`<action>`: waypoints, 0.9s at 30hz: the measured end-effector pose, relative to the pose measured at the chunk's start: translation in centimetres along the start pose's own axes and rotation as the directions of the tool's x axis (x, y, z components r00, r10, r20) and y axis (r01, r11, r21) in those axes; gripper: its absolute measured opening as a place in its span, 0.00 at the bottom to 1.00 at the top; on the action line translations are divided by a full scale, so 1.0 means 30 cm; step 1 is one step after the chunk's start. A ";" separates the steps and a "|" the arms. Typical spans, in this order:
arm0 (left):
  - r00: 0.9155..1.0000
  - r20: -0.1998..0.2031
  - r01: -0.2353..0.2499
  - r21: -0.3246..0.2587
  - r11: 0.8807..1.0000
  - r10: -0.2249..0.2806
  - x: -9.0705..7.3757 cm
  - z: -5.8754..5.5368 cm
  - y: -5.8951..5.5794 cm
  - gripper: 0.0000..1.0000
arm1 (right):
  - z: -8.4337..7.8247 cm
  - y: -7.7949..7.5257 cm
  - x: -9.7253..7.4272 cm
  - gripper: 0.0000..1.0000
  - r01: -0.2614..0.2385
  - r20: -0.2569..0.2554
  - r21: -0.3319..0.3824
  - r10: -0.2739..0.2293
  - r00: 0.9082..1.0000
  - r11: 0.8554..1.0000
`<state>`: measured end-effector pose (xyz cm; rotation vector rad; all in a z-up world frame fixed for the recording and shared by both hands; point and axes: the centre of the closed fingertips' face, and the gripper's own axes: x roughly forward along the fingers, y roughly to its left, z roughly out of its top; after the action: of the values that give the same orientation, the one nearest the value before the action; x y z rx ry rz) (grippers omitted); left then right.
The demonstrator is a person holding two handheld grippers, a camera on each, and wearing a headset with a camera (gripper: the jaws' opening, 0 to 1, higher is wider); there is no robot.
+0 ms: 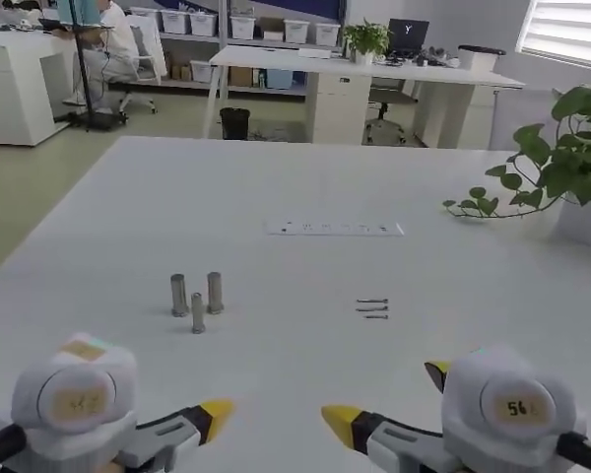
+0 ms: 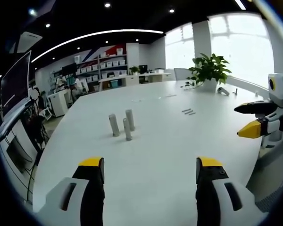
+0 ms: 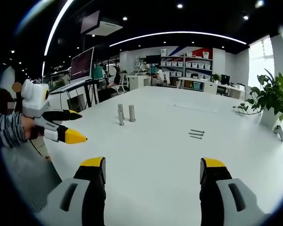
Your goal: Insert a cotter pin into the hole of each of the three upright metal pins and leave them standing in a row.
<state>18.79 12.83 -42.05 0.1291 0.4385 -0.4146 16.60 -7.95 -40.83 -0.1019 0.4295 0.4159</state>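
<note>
Fingers (image 2: 91,179) apart, L gripper (image 2: 150,162) & R gripper (image 3: 153,162), metal pins (image 1: 197,312) upright, cotter pins (image 1: 372,308) flat

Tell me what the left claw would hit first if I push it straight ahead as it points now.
Probably the cluster of upright metal pins: it stands just left of centre ahead of the left claw. Height is unclear, so it could pass over them.

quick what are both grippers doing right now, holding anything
Left gripper: open, holding nothing.
Right gripper: open, holding nothing.
</note>
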 end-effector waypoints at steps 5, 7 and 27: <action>1.000 0.008 0.026 0.021 0.999 -0.026 0.050 0.036 0.018 0.74 | 0.007 -0.015 -0.012 0.80 0.007 -0.011 0.014 -0.007 1.000 1.000; 1.000 0.000 0.027 0.046 0.999 -0.027 0.077 0.043 0.030 0.73 | 0.014 -0.026 -0.012 0.80 0.004 -0.008 0.040 -0.004 1.000 0.999; 0.995 -0.004 0.097 0.071 0.993 -0.097 0.333 0.077 0.113 0.47 | 0.054 -0.072 0.078 0.71 -0.036 -0.028 0.099 0.038 0.999 0.994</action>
<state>29.30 11.82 -44.23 0.1770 0.4320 -0.5260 20.05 -8.76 -40.34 -0.0041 0.4810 0.4294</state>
